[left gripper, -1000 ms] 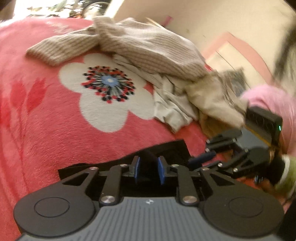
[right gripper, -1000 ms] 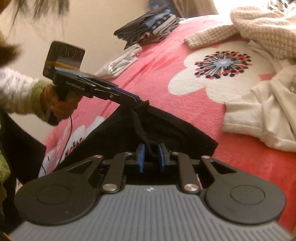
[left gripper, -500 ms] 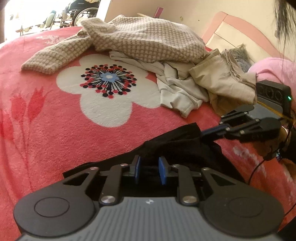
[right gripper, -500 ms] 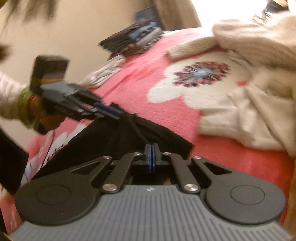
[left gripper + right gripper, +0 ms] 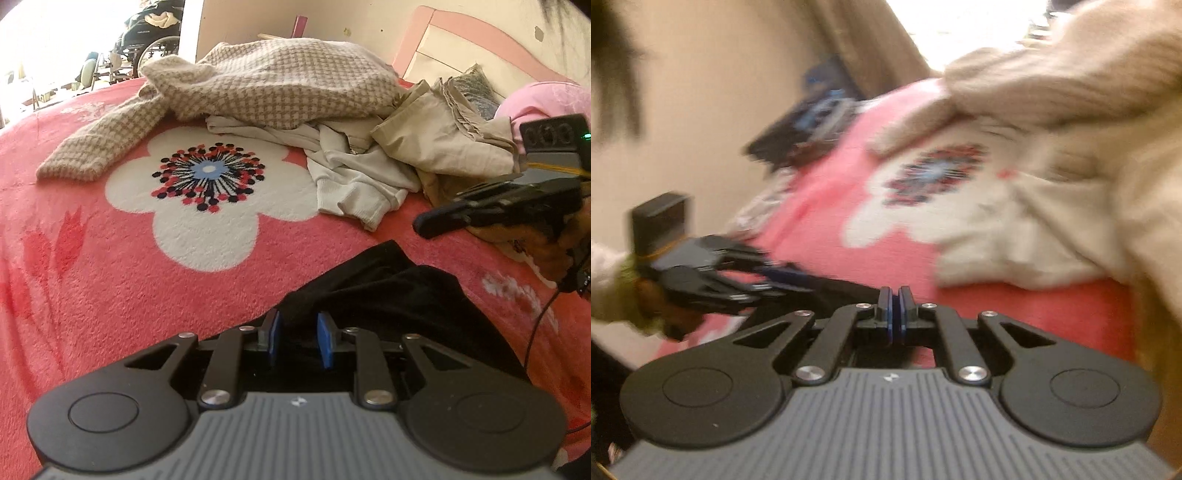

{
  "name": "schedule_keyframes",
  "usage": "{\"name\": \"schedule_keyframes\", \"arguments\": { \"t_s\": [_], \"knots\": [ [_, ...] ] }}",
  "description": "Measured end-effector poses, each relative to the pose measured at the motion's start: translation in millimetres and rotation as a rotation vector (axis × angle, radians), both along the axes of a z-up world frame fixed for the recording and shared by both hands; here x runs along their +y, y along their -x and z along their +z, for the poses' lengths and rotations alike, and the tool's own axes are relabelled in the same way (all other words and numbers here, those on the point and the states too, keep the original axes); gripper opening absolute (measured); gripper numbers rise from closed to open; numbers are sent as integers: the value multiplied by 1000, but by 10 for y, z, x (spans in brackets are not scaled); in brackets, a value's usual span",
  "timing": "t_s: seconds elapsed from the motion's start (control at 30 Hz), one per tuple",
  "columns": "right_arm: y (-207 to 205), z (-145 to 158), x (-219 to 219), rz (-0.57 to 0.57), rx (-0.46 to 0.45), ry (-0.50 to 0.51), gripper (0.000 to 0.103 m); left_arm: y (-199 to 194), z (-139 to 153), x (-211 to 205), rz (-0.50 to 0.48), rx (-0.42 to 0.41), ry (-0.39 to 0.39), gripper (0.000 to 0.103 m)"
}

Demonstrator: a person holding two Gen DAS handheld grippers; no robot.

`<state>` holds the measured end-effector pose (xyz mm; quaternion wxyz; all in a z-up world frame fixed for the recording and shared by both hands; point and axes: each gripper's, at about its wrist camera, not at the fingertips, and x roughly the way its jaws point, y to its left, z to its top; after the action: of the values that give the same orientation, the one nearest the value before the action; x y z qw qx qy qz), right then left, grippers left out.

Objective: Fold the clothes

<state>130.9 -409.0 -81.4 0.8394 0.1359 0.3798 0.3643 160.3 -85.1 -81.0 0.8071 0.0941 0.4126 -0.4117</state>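
A black garment (image 5: pixel 388 295) is being worked on a pink flowered bed (image 5: pixel 110 258) — one gripper on it, the other clear of it.

The garment lies bunched at the near edge of the bed, and a fold of it is seen between the part-open jaws of the left gripper (image 5: pixel 297 338); whether the blue pads (image 5: pixel 274 338) actually press on the cloth cannot be told. It is judged to be held there so that the edge stays put while the fabric is laid over. The right gripper (image 5: pixel 895 314) is raised to the right of the garment, its jaws almost together and just easing apart, with nothing seen between them. A houndstooth sweater (image 5: pixel 266 85), a white top (image 5: pixel 354 177) and beige trousers (image 5: pixel 443 140) are heaped at the far side — presumably awaiting folding. No legible brand or writing is made out.
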Motion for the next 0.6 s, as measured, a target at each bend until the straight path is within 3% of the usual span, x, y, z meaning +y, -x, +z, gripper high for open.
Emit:
{"name": "schedule_keyframes", "arguments": {
  "t_s": [0.07,0.1,0.13,0.23,0.27,0.33,0.5,0.6],
  "knots": [
    [-13,33,170,83,-16,13,12,-20,-13,-26,5,-4,-5,24],
    [-23,24,263,126,-20,29,23,-32,-21,-42,7,-5,-8,25],
    [-43,3,368,171,-23,51,27,-43,-27,-54,10,-5,-8,25],
    [-103,-89,632,266,-20,135,27,-68,-47,-86,16,-12,-7,26],
    [-108,-119,693,283,-27,162,26,-73,-47,-86,21,-13,-4,26],
    [-91,-140,751,294,-47,202,3,-81,-39,-79,30,-13,3,26],
    [-60,-115,638,223,-51,154,2,-70,132,74,50,-27,41,28],
    [-58,-166,657,199,-35,164,2,-28,197,77,3,-34,52,28]
  ]
}}
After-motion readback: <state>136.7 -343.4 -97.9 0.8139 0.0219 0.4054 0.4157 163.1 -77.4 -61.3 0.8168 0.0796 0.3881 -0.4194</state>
